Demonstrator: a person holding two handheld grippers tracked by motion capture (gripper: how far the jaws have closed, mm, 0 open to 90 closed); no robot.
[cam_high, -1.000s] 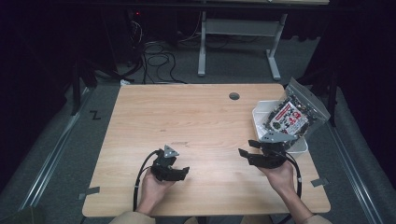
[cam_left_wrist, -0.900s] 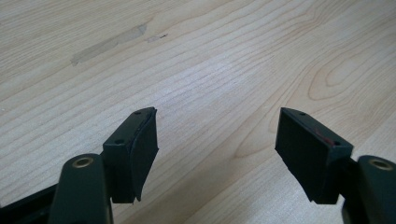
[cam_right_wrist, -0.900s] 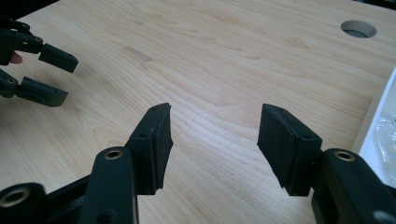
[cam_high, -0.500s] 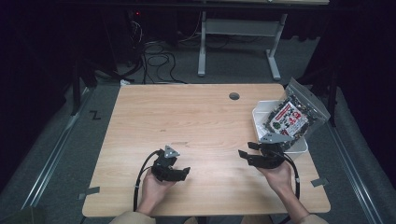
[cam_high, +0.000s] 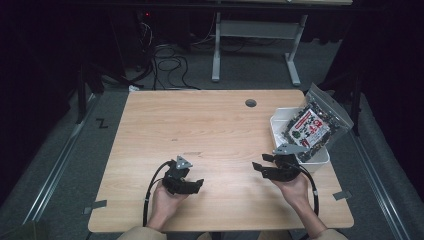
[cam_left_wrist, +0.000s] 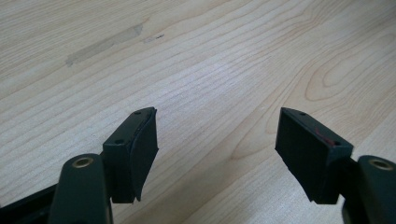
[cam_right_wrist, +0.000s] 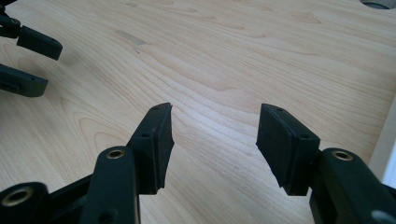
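Both grippers sat low in the frame over bare counter (cam_high: 210, 125), jaws spread wide, nothing held: left gripper (cam_high: 192, 186) lower centre-left, right gripper (cam_high: 260, 167) lower centre-right. Nearest thing: clear bag (cam_high: 312, 127) of dark pieces with a red label, propped tilted in a white bin (cam_high: 320, 159) at right edge. Other bin contents couldn't be made out. Risk, as judged: the bag leaned past the rim; a nudge from the right gripper could tip it off the counter.
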